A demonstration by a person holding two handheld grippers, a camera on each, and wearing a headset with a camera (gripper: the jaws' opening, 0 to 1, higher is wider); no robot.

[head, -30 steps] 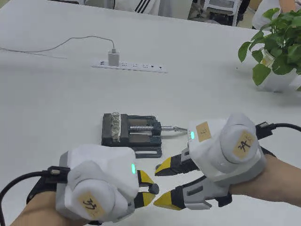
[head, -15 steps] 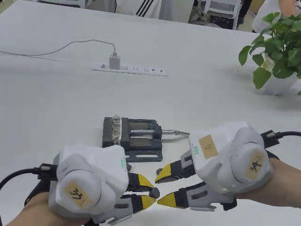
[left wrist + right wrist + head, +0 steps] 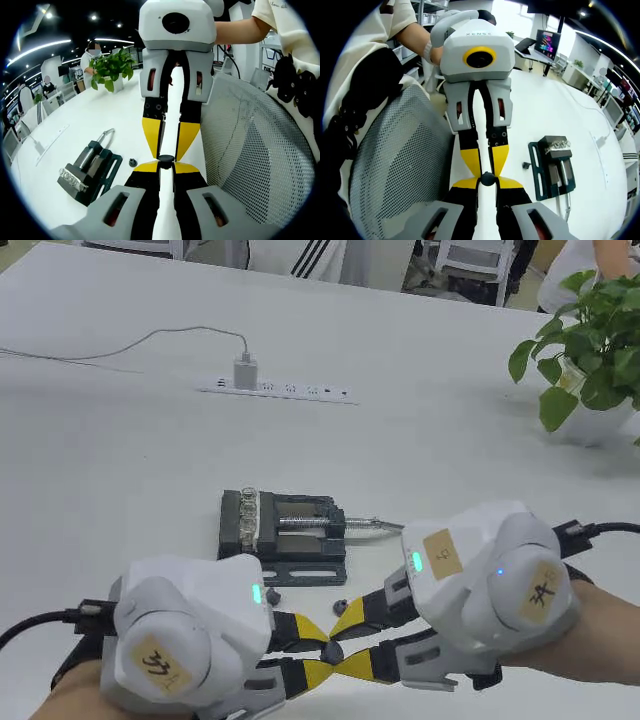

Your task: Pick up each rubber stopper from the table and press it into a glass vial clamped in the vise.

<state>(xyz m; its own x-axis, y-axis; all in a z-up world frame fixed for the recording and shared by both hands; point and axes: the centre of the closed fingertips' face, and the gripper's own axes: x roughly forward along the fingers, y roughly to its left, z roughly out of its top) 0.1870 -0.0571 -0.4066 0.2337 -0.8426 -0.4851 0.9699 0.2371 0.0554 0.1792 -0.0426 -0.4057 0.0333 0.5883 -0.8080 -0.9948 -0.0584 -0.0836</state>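
A small black rubber stopper hangs above the near table edge, and both grippers meet tip to tip on it. My left gripper is shut on it from the left. My right gripper comes in from the right, its jaws drawn in around the same stopper. The dark vise stands just beyond, with a row of glass vials clamped upright at its left end. Two loose stoppers lie on the table in front of the vise.
A white power strip with a charger and cable lies at the back. A potted plant stands at the far right. A mesh chair back is close behind the near table edge.
My right gripper has moved left and narrowed its jaws onto the stopper held by my left gripper. The left gripper has shifted slightly right and down.
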